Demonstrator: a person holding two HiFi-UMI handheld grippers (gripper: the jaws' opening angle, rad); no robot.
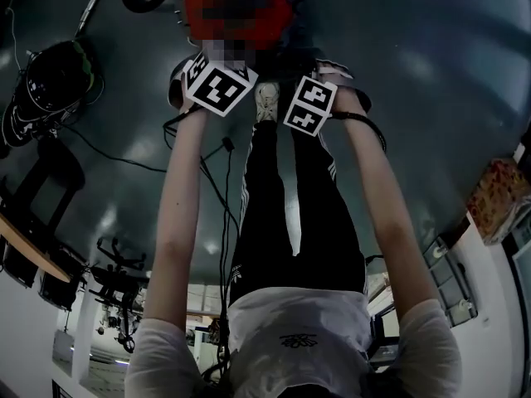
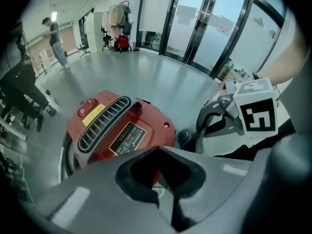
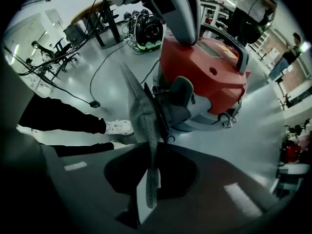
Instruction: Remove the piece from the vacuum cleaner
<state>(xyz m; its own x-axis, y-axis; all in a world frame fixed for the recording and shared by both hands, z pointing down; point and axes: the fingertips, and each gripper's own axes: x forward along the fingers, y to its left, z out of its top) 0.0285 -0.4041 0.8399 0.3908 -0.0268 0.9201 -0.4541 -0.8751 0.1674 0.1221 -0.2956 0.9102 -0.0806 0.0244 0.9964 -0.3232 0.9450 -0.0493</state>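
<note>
The right gripper (image 3: 126,71) is seen clenched, its jaws lying together as one thin blade. Nothing can be made out between them. They stand just beside the grey curved front part (image 3: 181,101) of the red canister vacuum cleaner (image 3: 204,77). The left gripper (image 3: 189,33) is set against the cleaner's top, near its dark handle (image 3: 234,44); whether its jaws are apart cannot be told. The cleaner is placed on a smooth grey floor (image 2: 161,77), just in front of a white shoe (image 3: 117,127). Behind the cleaner, glass doors (image 2: 204,28), a coat rack (image 2: 116,16) and a standing person (image 2: 54,38) are shown. The left forearm (image 1: 178,197) and the right forearm (image 1: 379,197) are stretched steeply down to the cleaner.
</note>
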